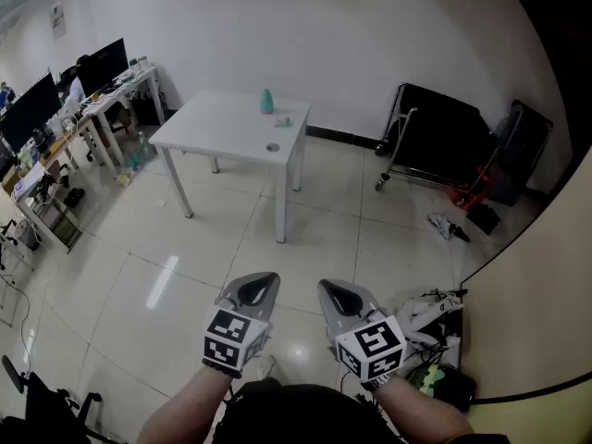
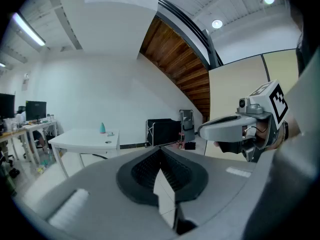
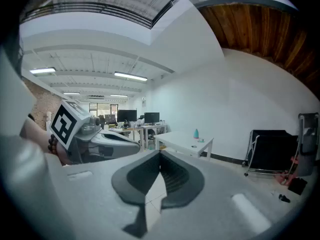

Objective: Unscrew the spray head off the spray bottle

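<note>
**Spray bottle point(image 1: 266, 101) on the far bench; both claws shut and empty**

The jaws of the left claw point(image 1: 257, 289) are pressed together. In the left gripper view the dark ribbed pads point(image 2: 175, 171) meet at the tips with nothing between them. The jaws of the right claw point(image 1: 339, 296) are also pressed together, and the right gripper view shows no object in them. The two claws are side by side, near each other but not touching, above the glossy tiled floor point(image 1: 185, 276). Both point toward the bench point(image 1: 222, 123).

The bench is white with four legs and stands well apart from both claws. The spray bottle is teal and stands upright near the far edge of the bench top. At this size it cannot be determined whether the spray head is fitted. A small pale item point(image 1: 283, 121) lies just beside the bottle. A small round item point(image 1: 272, 147) lies nearer the front edge. Neither can be identified.

A black cart point(image 1: 435, 132) stands against the wall to the right of the bench. Desks with monitors point(image 1: 102, 72) line the room's left side.
</note>
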Demonstrator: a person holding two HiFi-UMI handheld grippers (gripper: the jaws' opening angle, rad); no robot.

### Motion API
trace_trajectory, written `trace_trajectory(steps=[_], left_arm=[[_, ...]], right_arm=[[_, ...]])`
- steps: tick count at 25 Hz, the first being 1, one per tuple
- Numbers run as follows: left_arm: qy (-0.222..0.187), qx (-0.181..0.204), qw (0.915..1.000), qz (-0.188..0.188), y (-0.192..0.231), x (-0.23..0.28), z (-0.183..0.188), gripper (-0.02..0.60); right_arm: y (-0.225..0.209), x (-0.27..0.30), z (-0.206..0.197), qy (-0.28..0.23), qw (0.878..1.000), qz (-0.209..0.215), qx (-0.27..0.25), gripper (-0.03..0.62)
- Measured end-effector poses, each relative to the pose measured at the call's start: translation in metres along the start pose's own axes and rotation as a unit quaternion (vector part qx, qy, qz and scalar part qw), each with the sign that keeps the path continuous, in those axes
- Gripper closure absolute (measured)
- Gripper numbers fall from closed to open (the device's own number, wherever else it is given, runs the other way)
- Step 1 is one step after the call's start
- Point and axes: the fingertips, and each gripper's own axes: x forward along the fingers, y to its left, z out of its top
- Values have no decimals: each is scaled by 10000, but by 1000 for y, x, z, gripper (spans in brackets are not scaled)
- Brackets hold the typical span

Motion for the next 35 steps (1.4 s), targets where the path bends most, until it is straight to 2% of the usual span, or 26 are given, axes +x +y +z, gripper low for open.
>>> trace_trajectory(steps=[9, 15, 23, 35], left_arm=[[38, -83, 9999, -79, 73, 25, 9, 565], [-7, -6, 9999, -119, 117, 34, 12, 565], [-38, -69, 9999, -107, 152, 41, 17, 565], [60, -48, 10000, 21, 177, 65, 15, 565]], right_arm=[[-6, 76, 17, 77, 9999, -83, -22, 603], [-4, 119, 29, 131, 9998, -151, -61, 603], [-3, 155, 38, 199, 9996, -126, -134, 603], [-25, 187, 40, 178, 9998, -43, -55, 603]])
